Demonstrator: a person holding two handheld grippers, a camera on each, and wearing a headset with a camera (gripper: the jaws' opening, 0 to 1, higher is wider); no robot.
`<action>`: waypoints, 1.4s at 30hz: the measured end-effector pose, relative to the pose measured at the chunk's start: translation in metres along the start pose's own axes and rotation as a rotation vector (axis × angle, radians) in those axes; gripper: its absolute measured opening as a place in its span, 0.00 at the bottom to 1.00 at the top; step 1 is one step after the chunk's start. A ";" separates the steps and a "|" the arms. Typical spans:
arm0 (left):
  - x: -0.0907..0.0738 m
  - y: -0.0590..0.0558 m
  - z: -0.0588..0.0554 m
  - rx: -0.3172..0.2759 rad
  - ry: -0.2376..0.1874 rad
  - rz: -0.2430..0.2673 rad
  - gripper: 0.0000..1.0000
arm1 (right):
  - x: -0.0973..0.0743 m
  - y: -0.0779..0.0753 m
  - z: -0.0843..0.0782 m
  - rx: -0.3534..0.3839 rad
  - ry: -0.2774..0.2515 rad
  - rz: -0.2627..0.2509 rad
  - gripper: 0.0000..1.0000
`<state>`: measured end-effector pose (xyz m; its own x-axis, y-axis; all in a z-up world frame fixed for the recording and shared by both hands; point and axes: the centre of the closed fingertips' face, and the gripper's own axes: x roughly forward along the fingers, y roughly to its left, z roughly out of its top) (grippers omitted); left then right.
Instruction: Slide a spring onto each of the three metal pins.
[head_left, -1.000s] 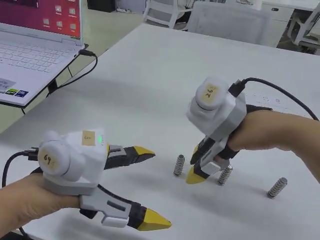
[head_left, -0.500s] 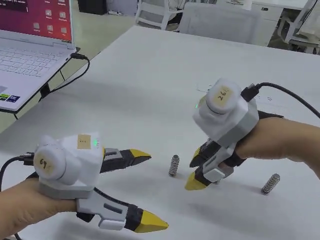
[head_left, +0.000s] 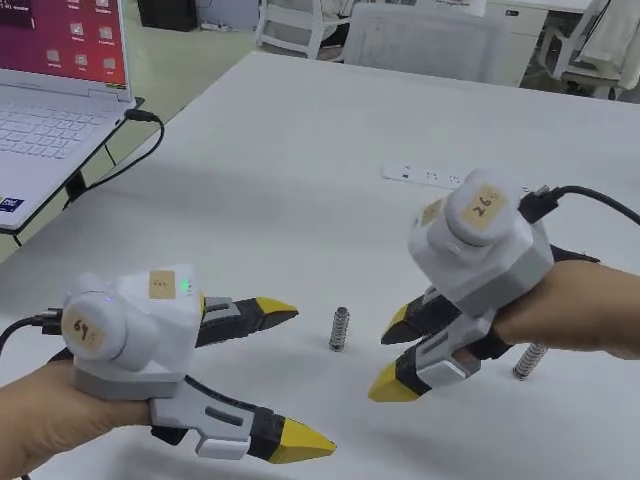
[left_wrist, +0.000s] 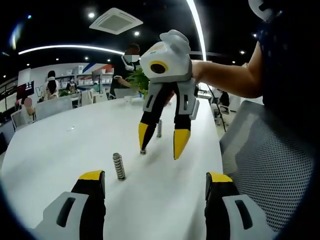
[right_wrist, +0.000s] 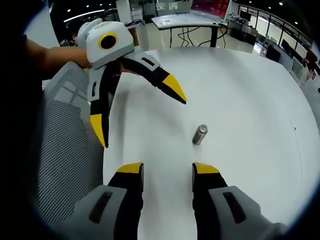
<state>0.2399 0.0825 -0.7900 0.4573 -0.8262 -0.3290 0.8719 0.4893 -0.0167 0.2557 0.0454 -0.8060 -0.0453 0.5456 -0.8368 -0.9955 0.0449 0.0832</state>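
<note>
Springs: tight coils of bare grey metal, small and ribbed, on the table (head_left: 250, 180).
Middle spring (head_left: 340, 328): stands upright on the table between the tips of the two grippers and touches neither. I cannot tell whether a pin runs inside it.
Right spring (head_left: 529, 361): leans to one side, with its lower part hidden behind the person's hand. It is well apart from the middle spring.
Left gripper (head_left: 298, 376): rounded white plastic body with a green light on top. Its black jaws taper to pointed yellow tips. The jaws are spread wide with nothing between them, and the left gripper view shows the same wide gap.
Right gripper (head_left: 390, 358): same build, with a round cap marked 26. Its jaws are parted by a narrower gap and hold nothing. The tips slant down toward the table just beside the middle spring. In the left gripper view one tip is close to a small dark thing, too small to make out.
Table: flat, smooth, matte white.
Laptop (head_left: 40, 120): pale keyboard and magenta screen, at the far left.
Power strip (head_left: 430, 177): long, white and flat, lying beyond the right gripper.
Cable (head_left: 590, 198): black and round, curving out from the right gripper's body.
</note>
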 end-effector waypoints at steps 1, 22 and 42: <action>0.000 0.000 0.000 0.000 -0.001 0.000 0.79 | -0.001 0.001 0.000 0.003 -0.010 -0.003 0.38; 0.001 0.000 0.004 -0.009 -0.017 0.001 0.81 | -0.026 0.017 -0.006 0.077 -0.167 -0.024 0.45; 0.001 -0.001 0.004 -0.014 -0.009 -0.006 0.83 | -0.053 0.016 -0.036 0.137 -0.249 -0.094 0.54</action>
<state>0.2398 0.0804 -0.7866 0.4534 -0.8317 -0.3204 0.8723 0.4879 -0.0323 0.2396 -0.0132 -0.7796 0.0854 0.7212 -0.6875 -0.9731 0.2087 0.0980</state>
